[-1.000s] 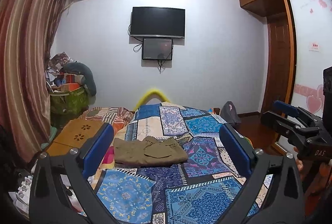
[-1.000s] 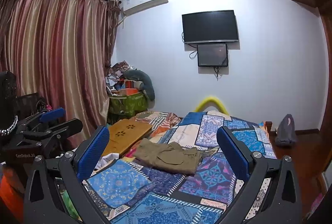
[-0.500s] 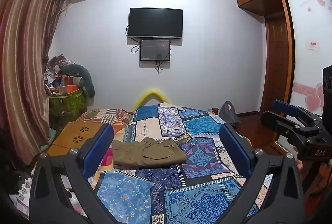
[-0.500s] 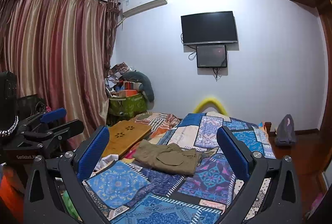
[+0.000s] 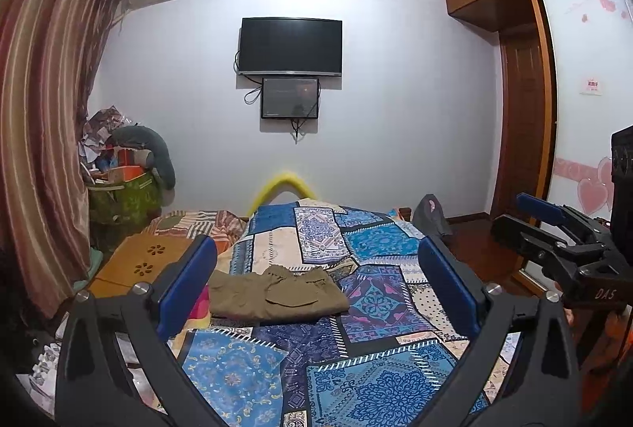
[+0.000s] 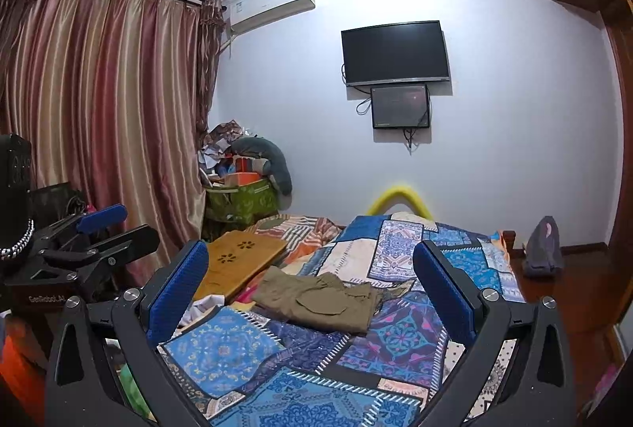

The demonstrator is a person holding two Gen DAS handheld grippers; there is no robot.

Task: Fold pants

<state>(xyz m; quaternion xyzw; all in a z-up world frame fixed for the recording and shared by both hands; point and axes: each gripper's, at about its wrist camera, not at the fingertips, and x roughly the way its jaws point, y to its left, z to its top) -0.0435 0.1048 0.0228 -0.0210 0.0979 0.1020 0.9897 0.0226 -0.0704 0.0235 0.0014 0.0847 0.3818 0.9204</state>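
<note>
Olive-brown pants (image 5: 277, 294) lie folded into a flat rectangle on the blue patchwork bedspread (image 5: 368, 344), left of the bed's middle. They also show in the right wrist view (image 6: 316, 300). My left gripper (image 5: 316, 265) is open and empty, held above the near end of the bed, well short of the pants. My right gripper (image 6: 312, 265) is open and empty at about the same height. Each gripper shows at the edge of the other's view: the right one (image 5: 554, 229) and the left one (image 6: 107, 229).
A wooden lap table (image 6: 237, 261) lies on the bed's left side beside the pants. A green box of clutter (image 5: 122, 197) stands by the curtain. A grey bag (image 6: 542, 249) sits on the floor right of the bed. A wardrobe (image 5: 522, 110) lines the right wall.
Both grippers have tilted slightly upward, so the bed and pants sit a little lower in each view. The pants have not moved.
</note>
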